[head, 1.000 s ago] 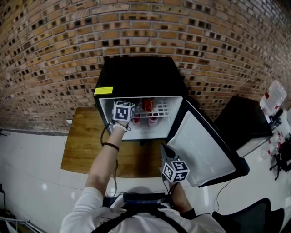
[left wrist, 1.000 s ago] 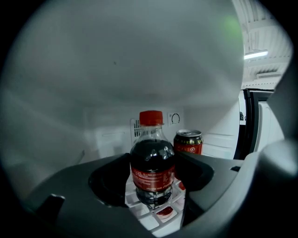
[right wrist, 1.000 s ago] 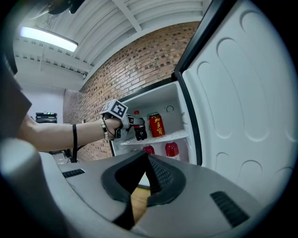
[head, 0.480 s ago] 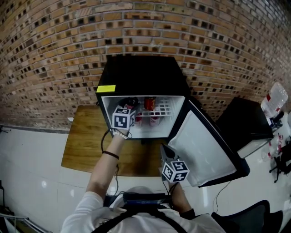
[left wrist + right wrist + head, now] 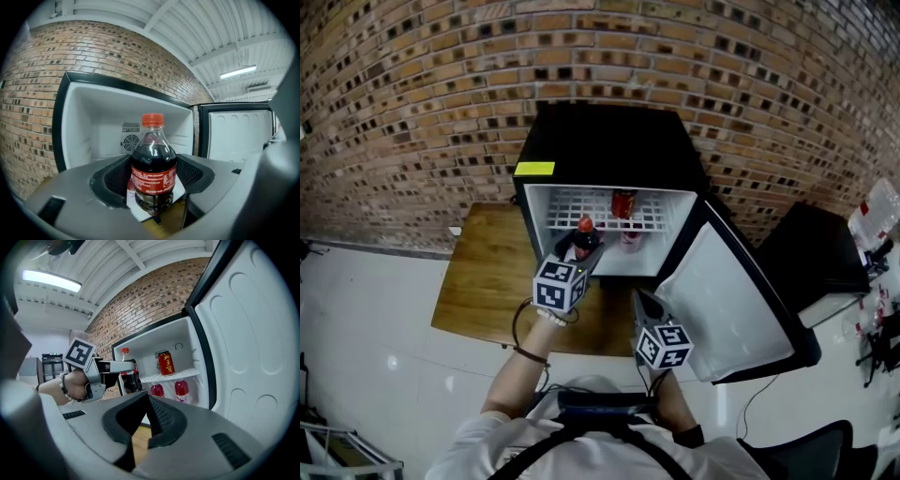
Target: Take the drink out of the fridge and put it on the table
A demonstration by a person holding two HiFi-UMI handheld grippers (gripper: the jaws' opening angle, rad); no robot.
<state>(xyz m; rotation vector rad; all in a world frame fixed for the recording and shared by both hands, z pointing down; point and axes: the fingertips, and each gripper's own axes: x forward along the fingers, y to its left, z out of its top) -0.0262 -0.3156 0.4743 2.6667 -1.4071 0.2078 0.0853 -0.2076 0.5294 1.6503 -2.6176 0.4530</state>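
**Drink clear of the fridge, not yet set down**

At the left lies the wooden surface (image 5: 473,281), bare along its left and near parts; that looks like the place for the drink. Just right of it, the left gripper (image 5: 584,251) is clamped on a cola bottle (image 5: 153,168) with a red cap, a pad on each side of the label, holding it upright. The bottle sits at the near left corner of the fridge (image 5: 609,141) opening, and from the right gripper view it appears to be out in front of the cabinet. So the taking-out looks done. What is left is carrying it left and lowering it onto the wood.

Inside the fridge, a red can (image 5: 624,203) stands on the wire shelf and two pink bottles (image 5: 157,390) below it. None is touching the held bottle.

The right gripper (image 5: 147,398) waits nearer, its jaws closed together on nothing. The door (image 5: 722,300) hangs wide open to the right, away from the leftward path. A black cabinet (image 5: 802,253) stands far right.
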